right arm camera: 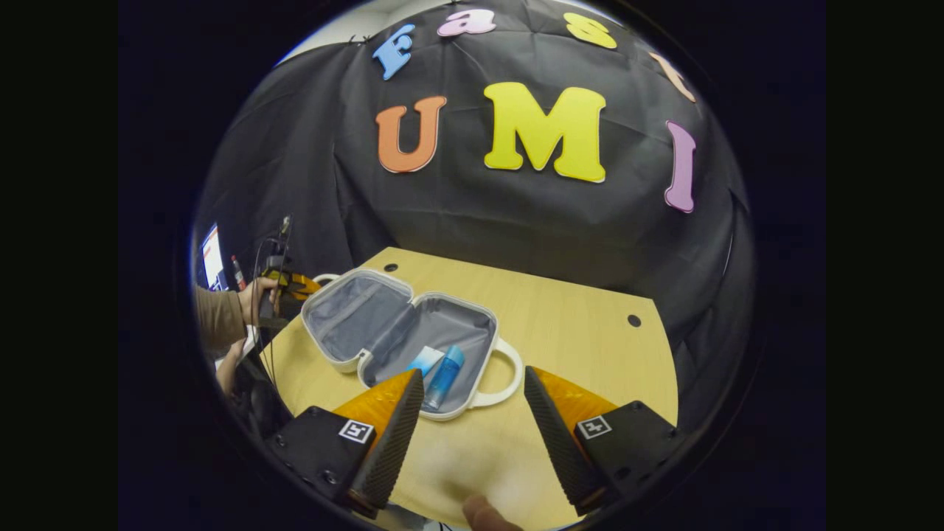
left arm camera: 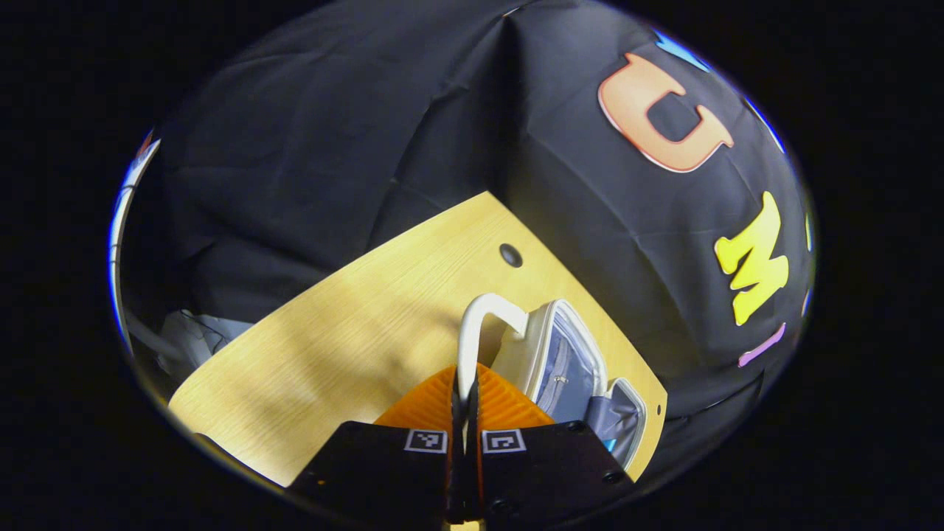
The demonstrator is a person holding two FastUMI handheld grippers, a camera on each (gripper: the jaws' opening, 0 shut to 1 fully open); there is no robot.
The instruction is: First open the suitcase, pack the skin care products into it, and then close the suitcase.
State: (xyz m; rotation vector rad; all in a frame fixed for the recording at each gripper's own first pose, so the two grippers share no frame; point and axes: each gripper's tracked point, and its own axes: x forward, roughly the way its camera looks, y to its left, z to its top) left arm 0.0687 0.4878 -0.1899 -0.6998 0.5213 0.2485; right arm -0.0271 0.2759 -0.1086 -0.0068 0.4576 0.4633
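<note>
The suitcase lay open on the tabletop near its left edge, both halves flat. In the nearer half sat a blue tube with a pale box touching its left side; the farther half looked bare. The right gripper view showed a hand at the left holding the left gripper at the far handle. The left gripper view showed its fingers closed tight on that handle. The right gripper hovered wide open, gripping nothing, near the front edge.

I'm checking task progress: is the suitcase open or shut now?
Open. The suitcase lies with both halves spread on the table, its grey lining showing and a blue tube inside.
</note>
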